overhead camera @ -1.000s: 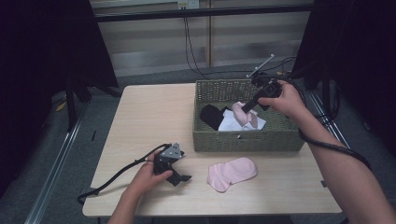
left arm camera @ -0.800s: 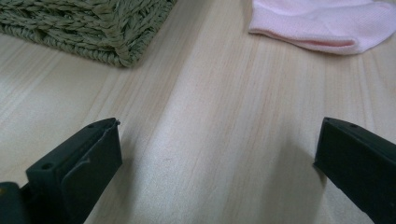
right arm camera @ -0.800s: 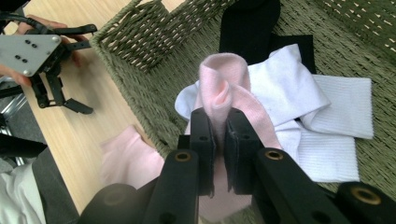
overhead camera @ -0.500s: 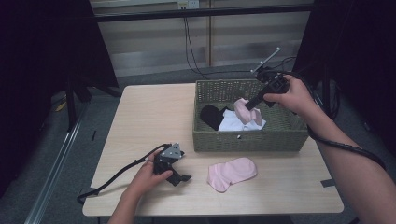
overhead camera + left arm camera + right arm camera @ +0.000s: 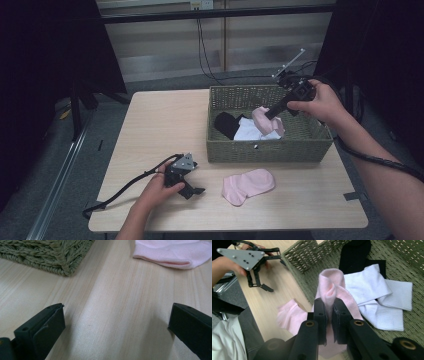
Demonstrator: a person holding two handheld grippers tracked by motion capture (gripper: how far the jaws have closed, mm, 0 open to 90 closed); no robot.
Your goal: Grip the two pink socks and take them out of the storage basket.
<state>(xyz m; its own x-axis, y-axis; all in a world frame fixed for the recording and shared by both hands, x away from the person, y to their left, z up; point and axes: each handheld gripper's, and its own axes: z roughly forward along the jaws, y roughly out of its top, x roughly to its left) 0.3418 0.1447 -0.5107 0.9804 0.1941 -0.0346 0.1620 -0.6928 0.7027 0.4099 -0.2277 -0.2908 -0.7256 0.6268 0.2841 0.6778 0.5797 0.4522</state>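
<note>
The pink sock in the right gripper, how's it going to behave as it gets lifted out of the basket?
Probably floppy: the pink sock folds and droops around the right gripper. Likely light, since a narrow pinch carries it. Its trailing end might drag over the basket rim.

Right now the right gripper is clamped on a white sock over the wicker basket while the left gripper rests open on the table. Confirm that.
One detail is wrong: the right gripper is clamped on a pink sock, not a white one, as the right gripper view shows. It is over the wicker basket, and the left gripper does rest open on the table.
</note>
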